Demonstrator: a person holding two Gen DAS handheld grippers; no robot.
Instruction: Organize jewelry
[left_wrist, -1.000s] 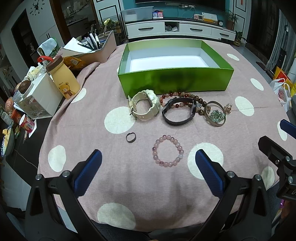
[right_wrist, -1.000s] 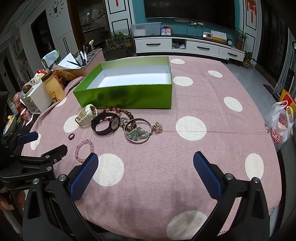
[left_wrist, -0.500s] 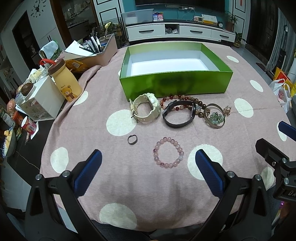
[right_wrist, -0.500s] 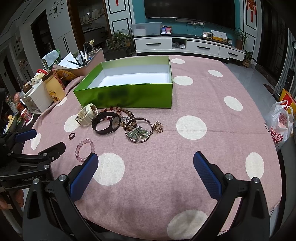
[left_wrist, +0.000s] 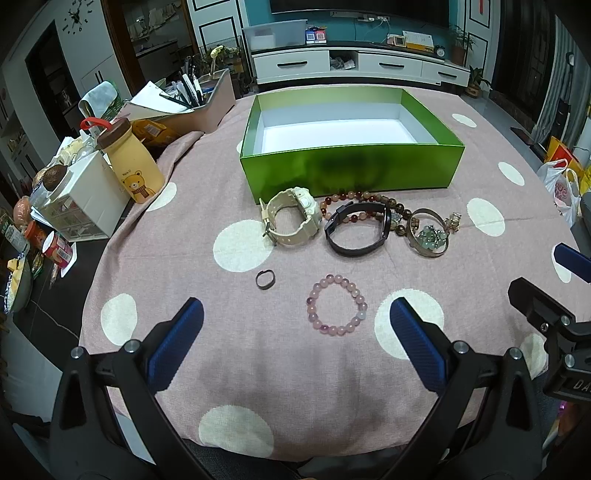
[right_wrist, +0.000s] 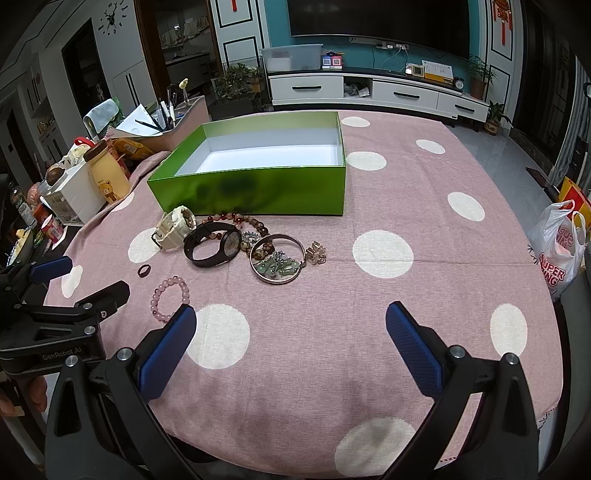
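Seemingly two watches (left_wrist: 291, 218), one ring (left_wrist: 265, 279).

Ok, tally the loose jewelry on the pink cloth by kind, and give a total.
Watches: 2, a cream plastic watch and a black band watch.
Bead bracelets: 2, a pink bead bracelet and a brown-red bead strand.
Bangles: 1, a metal bangle with green charms.
Rings: 1, a small dark ring.
Small gold clasp pieces: 1 cluster.
Total: 7

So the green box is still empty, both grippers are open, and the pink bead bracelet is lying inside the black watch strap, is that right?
Not quite. The pink bead bracelet lies by itself on the cloth, nearer the left gripper than the black watch; the left wrist view shows it. The green box is empty, and the right gripper is open too.
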